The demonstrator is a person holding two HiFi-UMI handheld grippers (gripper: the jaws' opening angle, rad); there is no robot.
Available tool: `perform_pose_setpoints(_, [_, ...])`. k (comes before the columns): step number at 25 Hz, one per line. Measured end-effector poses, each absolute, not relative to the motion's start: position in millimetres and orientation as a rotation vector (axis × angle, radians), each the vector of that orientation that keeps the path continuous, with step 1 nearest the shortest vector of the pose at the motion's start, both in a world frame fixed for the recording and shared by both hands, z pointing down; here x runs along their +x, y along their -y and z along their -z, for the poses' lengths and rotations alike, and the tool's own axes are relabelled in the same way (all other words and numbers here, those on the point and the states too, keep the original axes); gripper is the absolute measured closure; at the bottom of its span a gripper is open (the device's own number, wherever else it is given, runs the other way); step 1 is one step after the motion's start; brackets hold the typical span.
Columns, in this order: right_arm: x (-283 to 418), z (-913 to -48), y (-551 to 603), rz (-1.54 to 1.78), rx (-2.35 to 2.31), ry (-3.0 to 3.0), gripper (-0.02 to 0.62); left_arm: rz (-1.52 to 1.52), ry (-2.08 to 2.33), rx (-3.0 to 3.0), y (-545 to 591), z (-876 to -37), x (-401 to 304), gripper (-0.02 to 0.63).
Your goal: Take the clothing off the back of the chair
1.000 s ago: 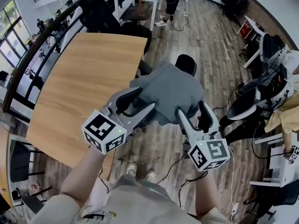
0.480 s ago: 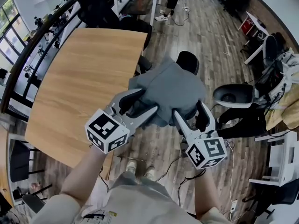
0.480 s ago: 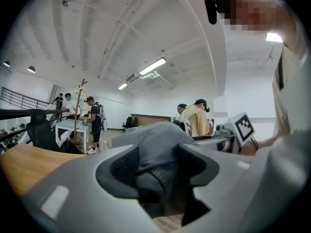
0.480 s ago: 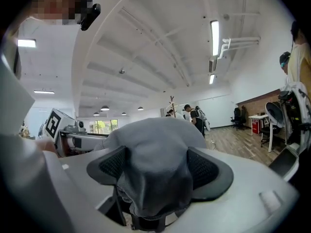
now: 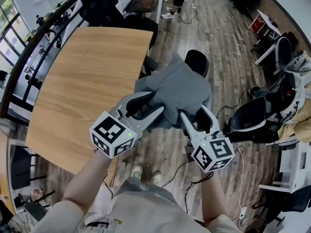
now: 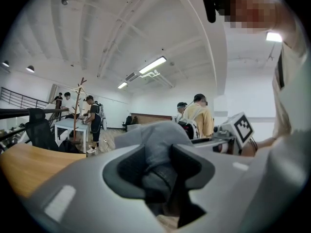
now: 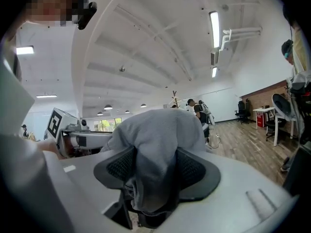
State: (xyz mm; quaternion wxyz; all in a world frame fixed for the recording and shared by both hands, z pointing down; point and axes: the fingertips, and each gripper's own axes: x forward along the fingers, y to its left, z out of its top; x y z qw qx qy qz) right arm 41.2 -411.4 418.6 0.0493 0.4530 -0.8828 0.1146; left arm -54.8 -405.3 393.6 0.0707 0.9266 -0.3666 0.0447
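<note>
Clothing [image 5: 177,86] — grey — lies over the chair [image 5: 197,62]; left gripper [image 5: 148,106] and right gripper [image 5: 193,113], jaws just closing, clamp its near edge.

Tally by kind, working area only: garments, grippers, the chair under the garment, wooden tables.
grey garment: 1
grippers: 2, left gripper and right gripper, whose jaws have just been closing and now pinch the grey garment
chair: 1
wooden table: 1
Total: 5

wood floor [image 5: 218,42] | wooden table [image 5: 87,81] | white ceiling [image 6: 121,28] | strip lights [image 6: 152,65]
</note>
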Motion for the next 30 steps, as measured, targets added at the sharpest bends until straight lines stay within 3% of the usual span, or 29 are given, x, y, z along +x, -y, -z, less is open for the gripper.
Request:
perform_pose_setpoints(11, [56.1,-415.7,412.9,-0.307,1.466,2.676,0.493,-0.122,1.026,2.767,410.3,-393.0,-39.5,0.535])
perform_pose_setpoints(20, [52.6,-393.7,405.2,-0.232,1.464,2.725,0.52,-0.069,1.024,2.795,406.4,-380.0,-35.0,0.557])
perform_pose_setpoints(30, [28.8,-318.7,362.8,0.092,1.45,2.822,0.522,0.143,0.919,2.947,356.1,-297.0,-23.1,0.558])
